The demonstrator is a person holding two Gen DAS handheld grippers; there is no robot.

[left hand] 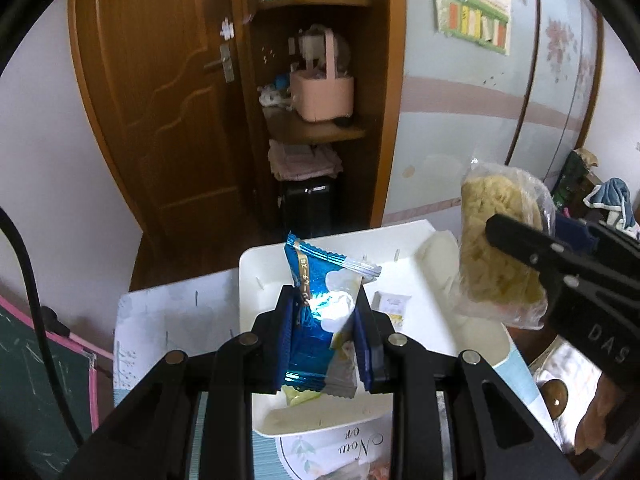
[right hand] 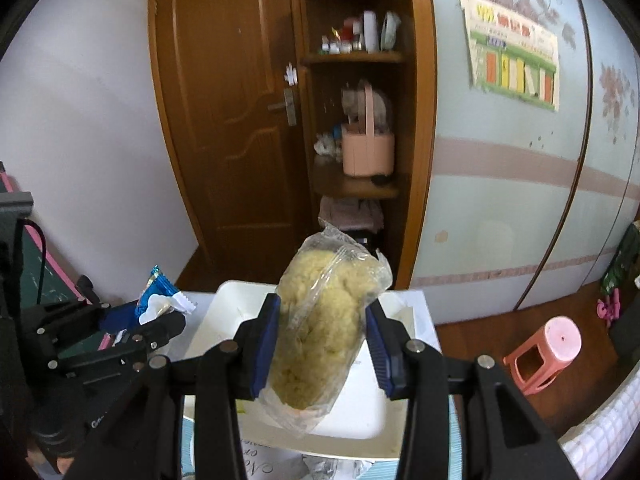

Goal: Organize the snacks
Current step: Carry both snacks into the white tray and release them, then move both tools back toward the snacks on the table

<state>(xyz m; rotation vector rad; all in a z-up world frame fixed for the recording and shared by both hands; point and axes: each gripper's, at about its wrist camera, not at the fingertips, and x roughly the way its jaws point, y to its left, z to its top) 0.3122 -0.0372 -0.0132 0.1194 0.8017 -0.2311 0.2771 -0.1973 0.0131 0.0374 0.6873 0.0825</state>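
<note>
My left gripper (left hand: 323,300) is shut on a shiny blue snack packet (left hand: 316,320) and holds it above a white tray (left hand: 250,276). My right gripper (right hand: 322,312) is shut on a clear bag of yellow crumbly snack (right hand: 320,332), held above the same tray (right hand: 224,300). In the left wrist view the right gripper (left hand: 560,280) holds the bag (left hand: 500,252) at the right, over the tray's right side. In the right wrist view the left gripper (right hand: 132,336) with the blue packet (right hand: 158,292) is at the left. A small white sachet (left hand: 390,304) lies in the tray.
The tray stands on a small table (left hand: 160,312) with printed paper (left hand: 340,448) at its near edge. Behind are a brown door (left hand: 160,100) and wooden shelves with a pink basket (left hand: 322,96). A pink stool (right hand: 544,352) stands on the floor at right.
</note>
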